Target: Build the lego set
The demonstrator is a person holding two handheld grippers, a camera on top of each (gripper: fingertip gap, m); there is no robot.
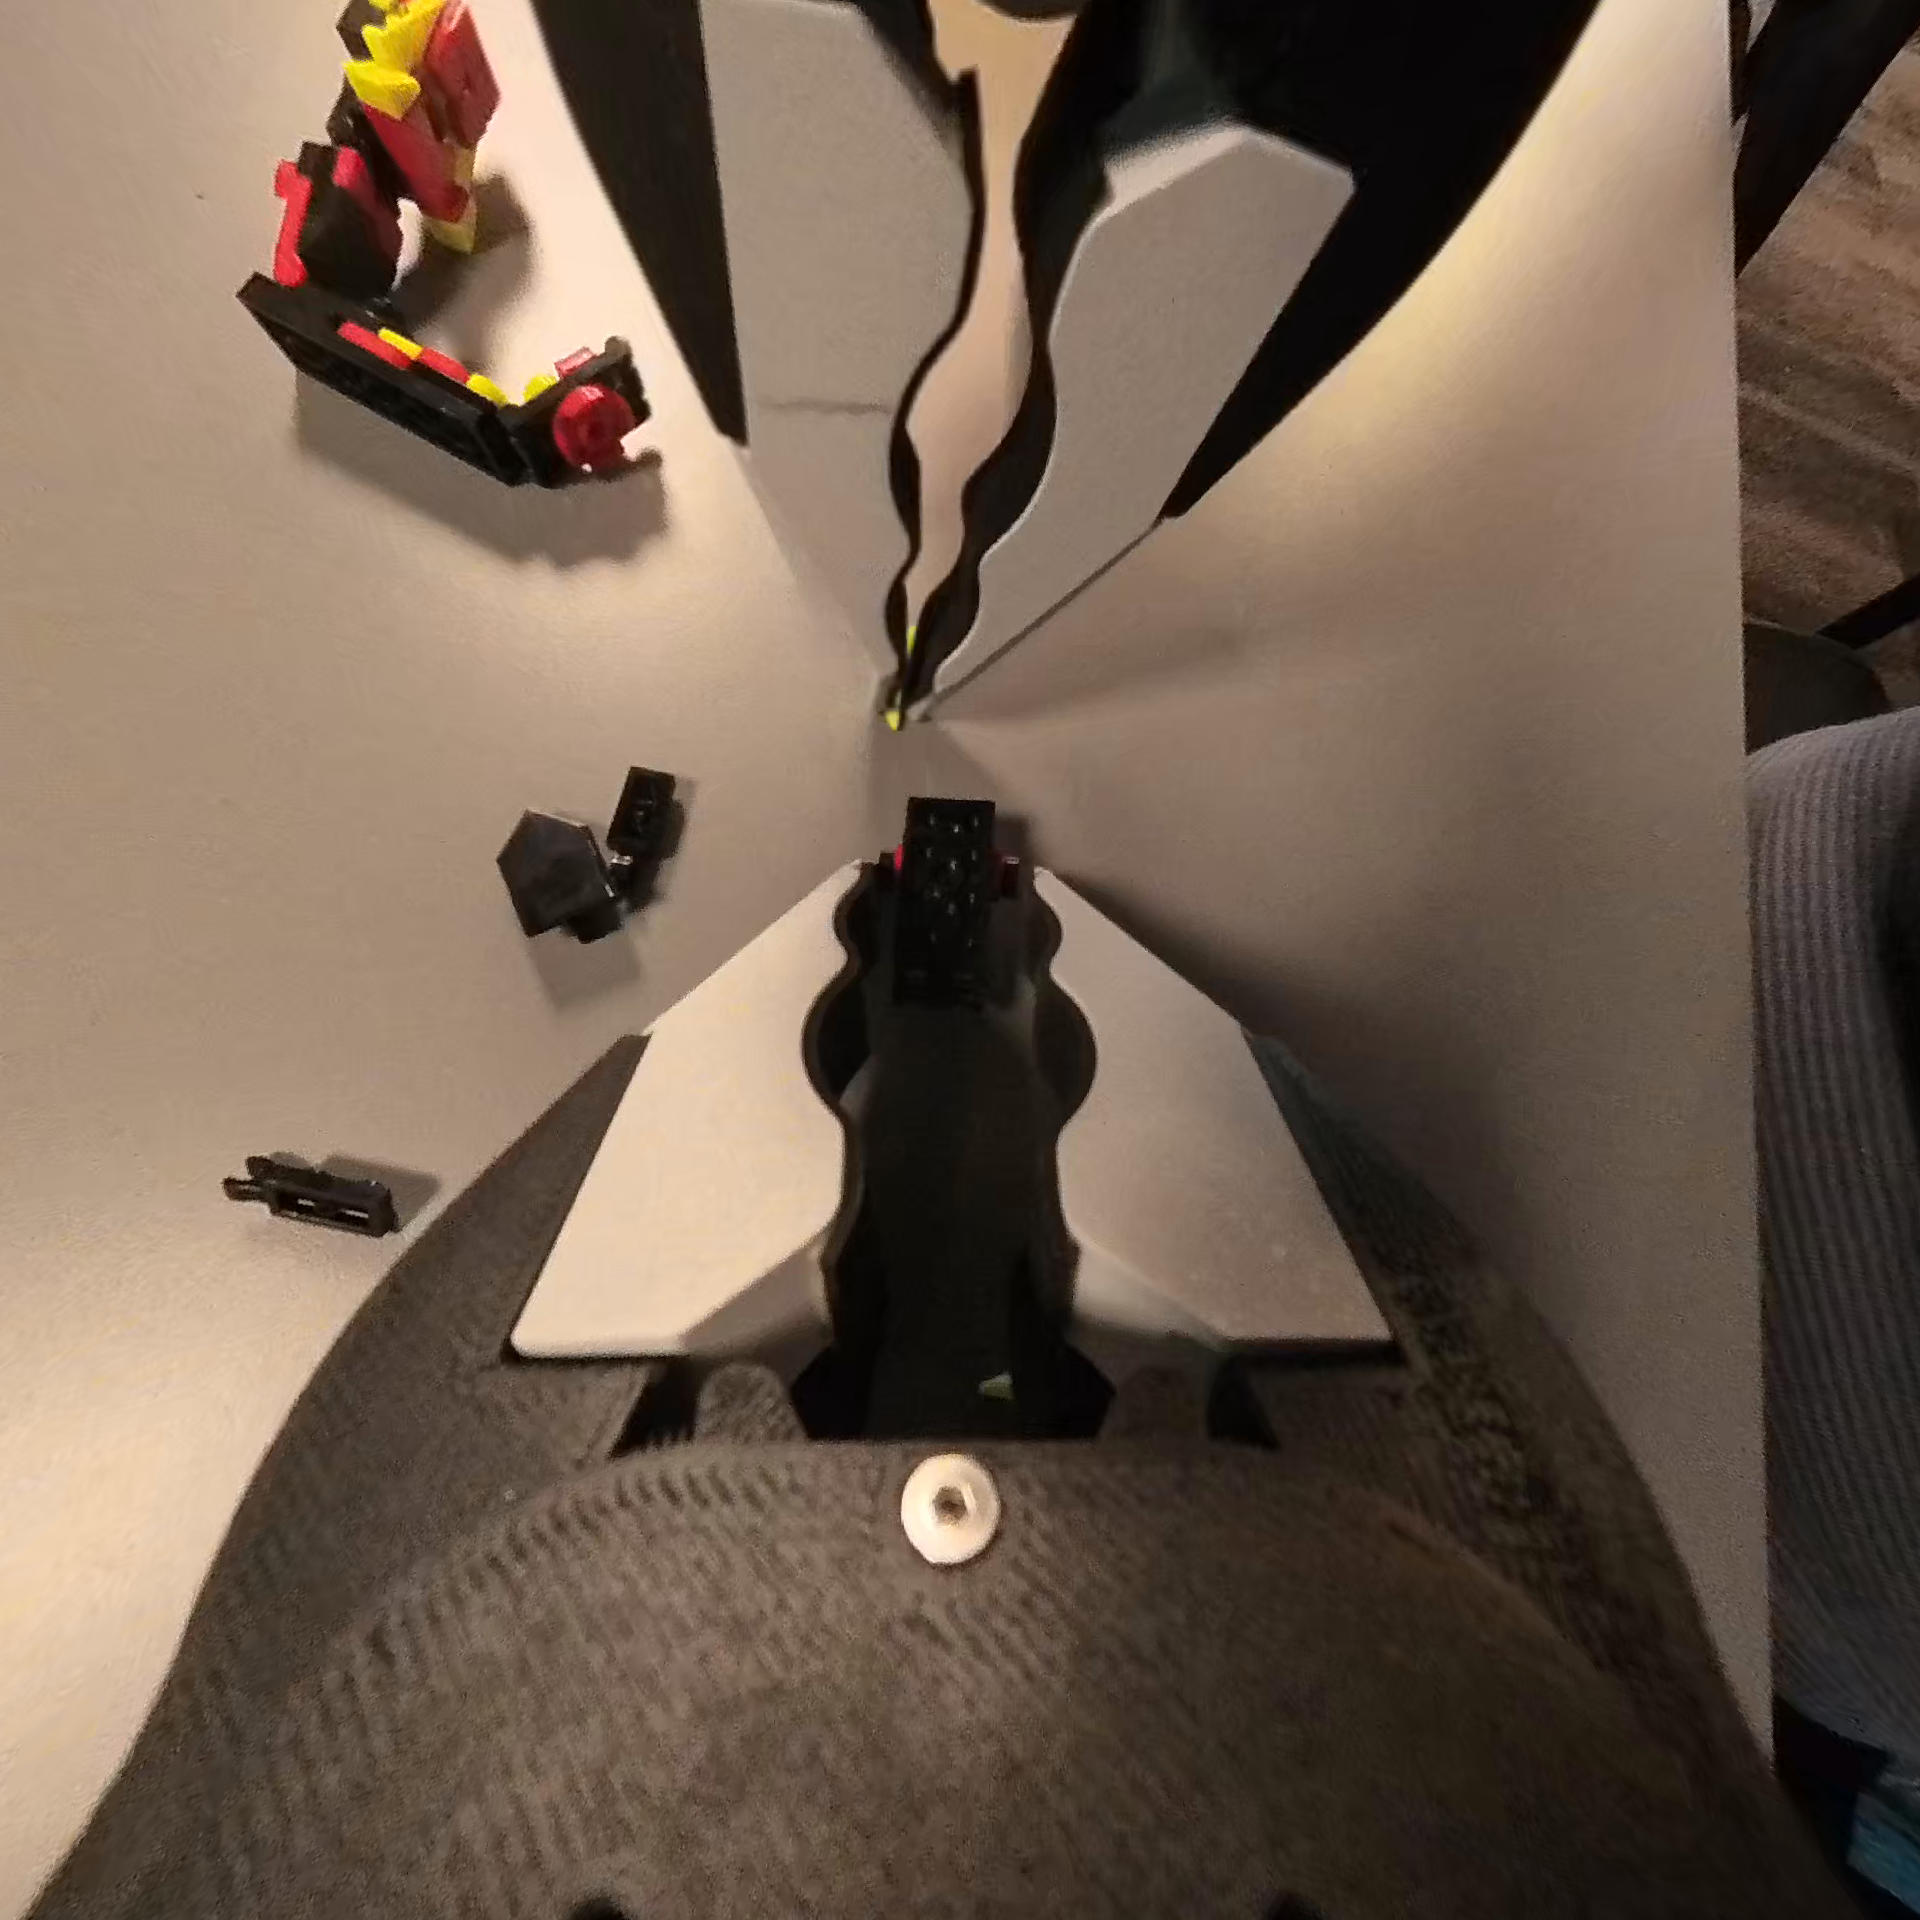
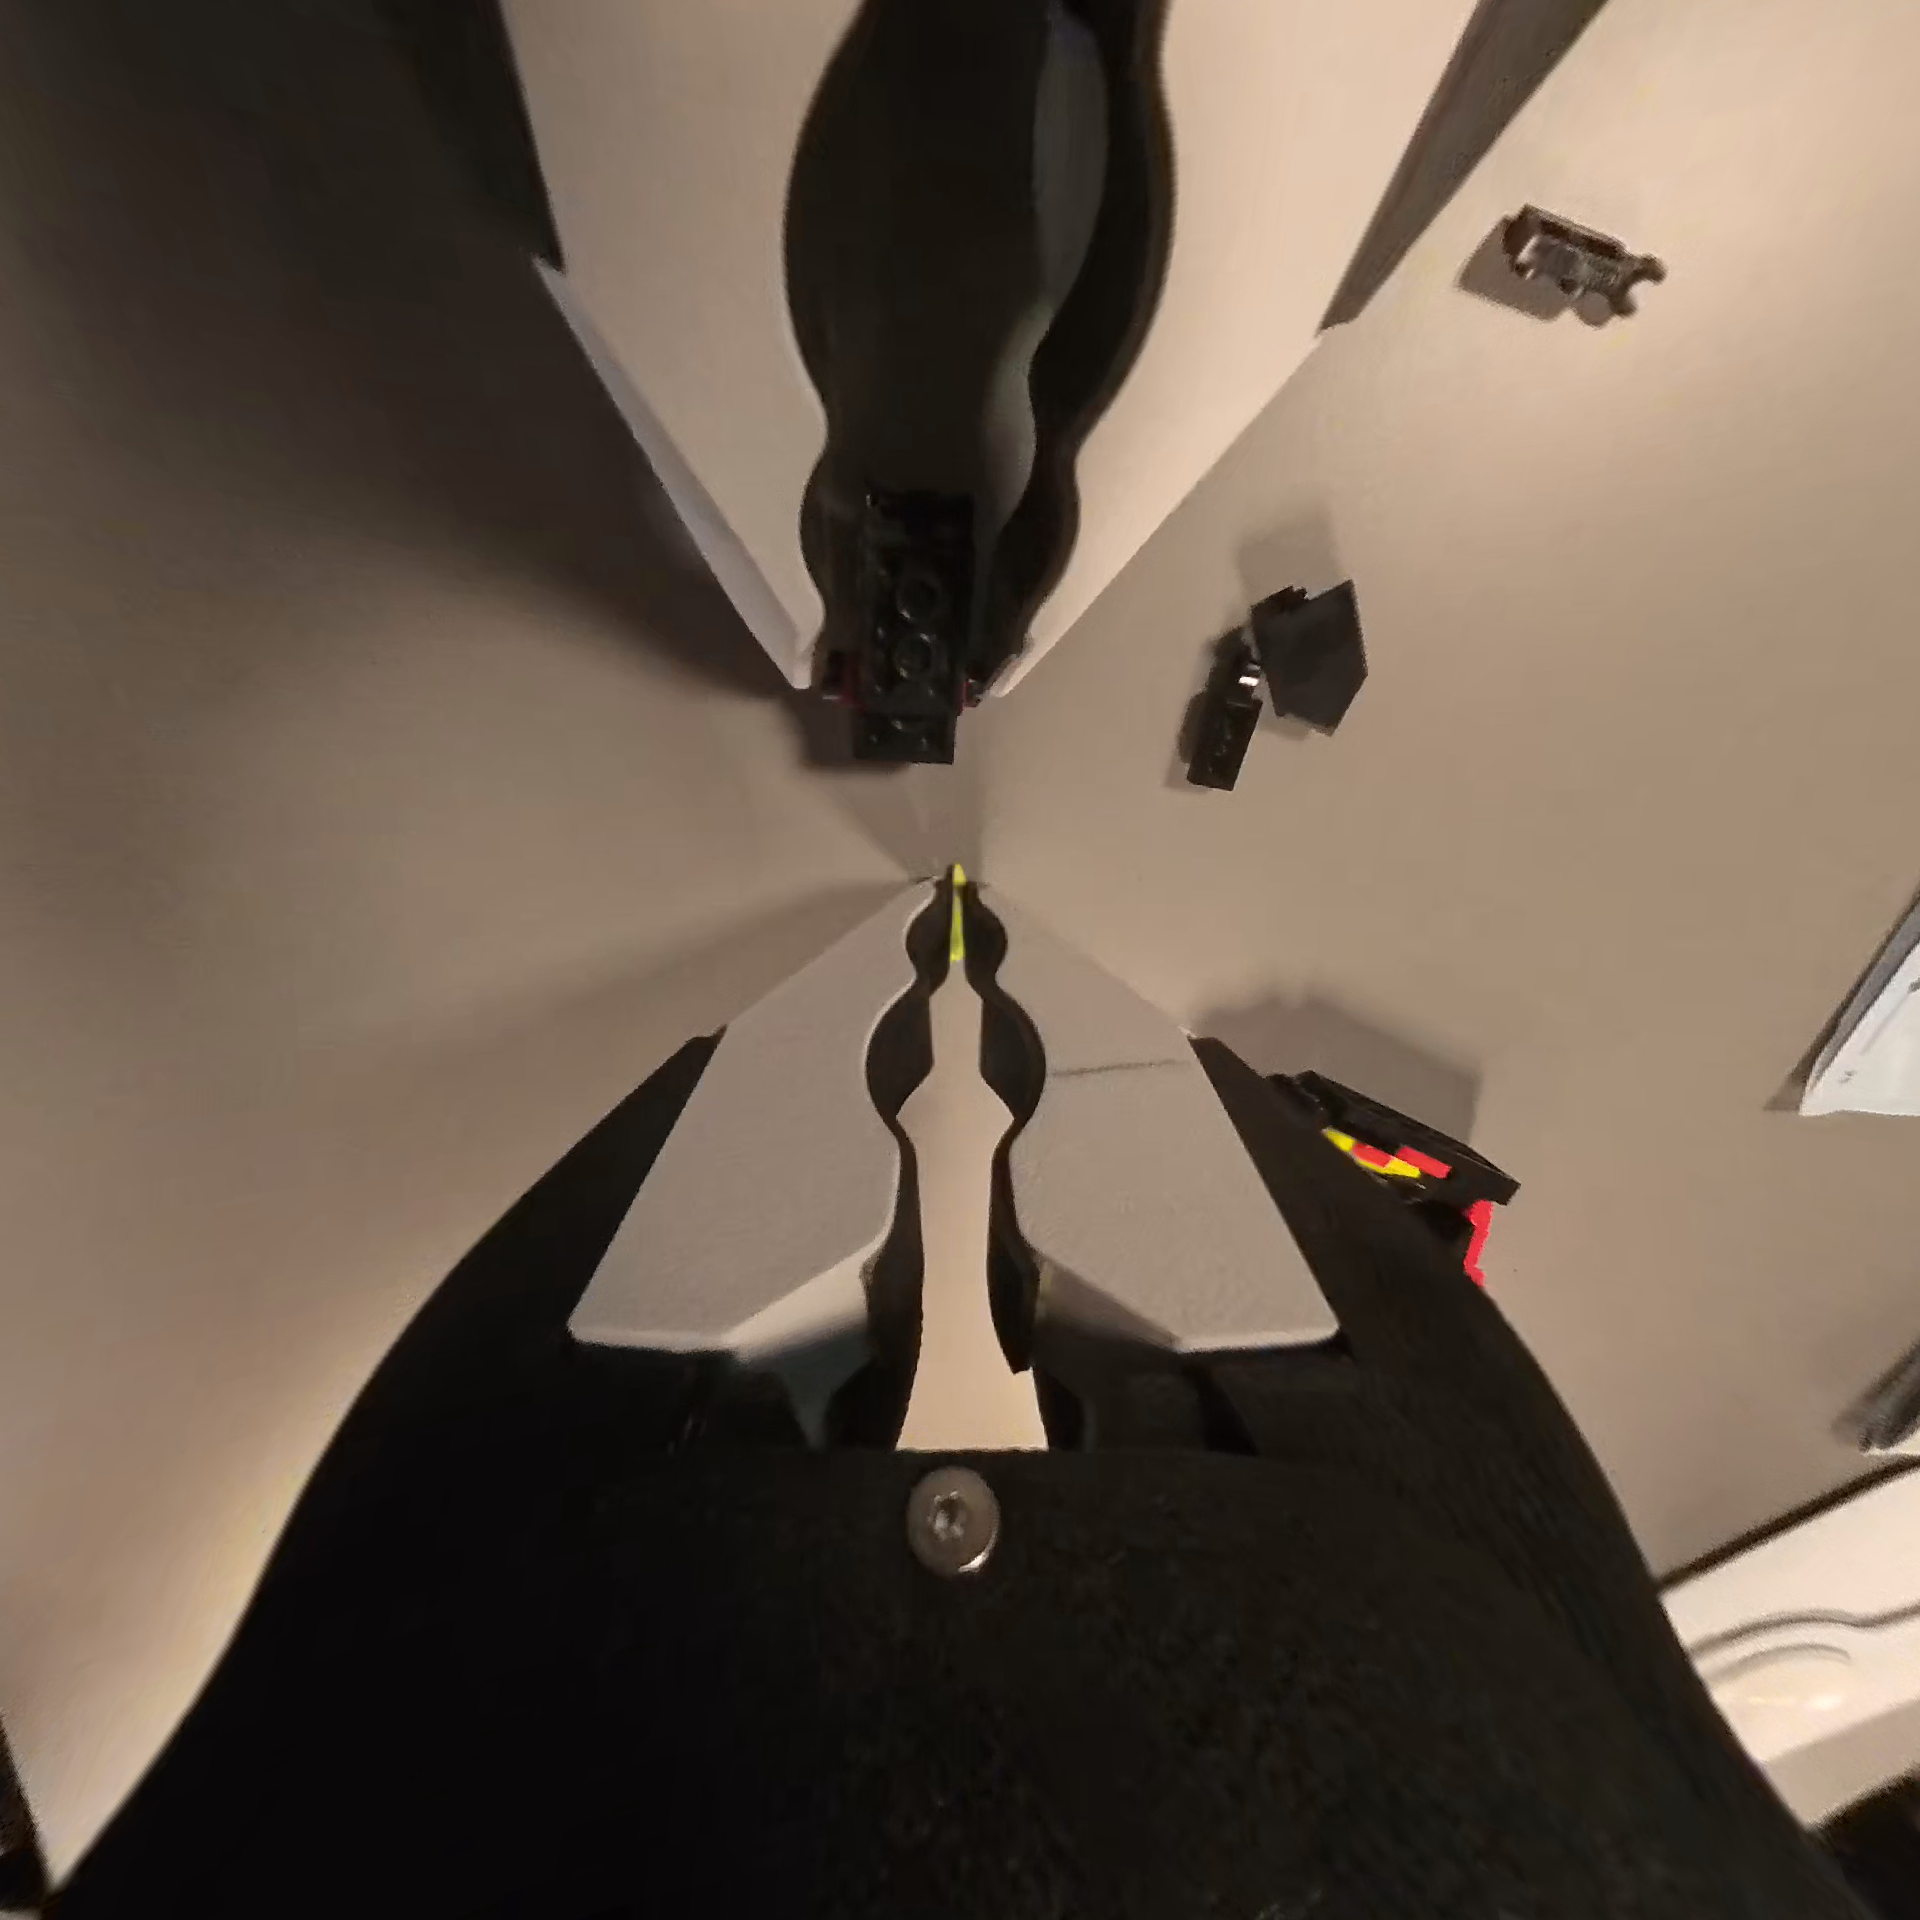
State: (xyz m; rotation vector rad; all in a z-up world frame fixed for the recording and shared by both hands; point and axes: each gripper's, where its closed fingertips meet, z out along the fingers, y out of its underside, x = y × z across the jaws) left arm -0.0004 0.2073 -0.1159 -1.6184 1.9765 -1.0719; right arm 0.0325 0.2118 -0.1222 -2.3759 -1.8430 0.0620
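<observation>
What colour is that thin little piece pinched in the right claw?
Bright yellow-green: the thin piece sits at the right claw's tips, clearest in the right wrist view.

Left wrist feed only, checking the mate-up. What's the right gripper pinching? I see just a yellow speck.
Observer: Right gripper is shut on a thin yellow lego piece, edge-on, running back between its tips.
Operator: My left gripper's black lego plate, far face?
Observer: It shows a row of round rings.
Operator: Anything past the black, red and yellow lego model?
Observer: A white paper sheet lies on the table beyond it.
</observation>
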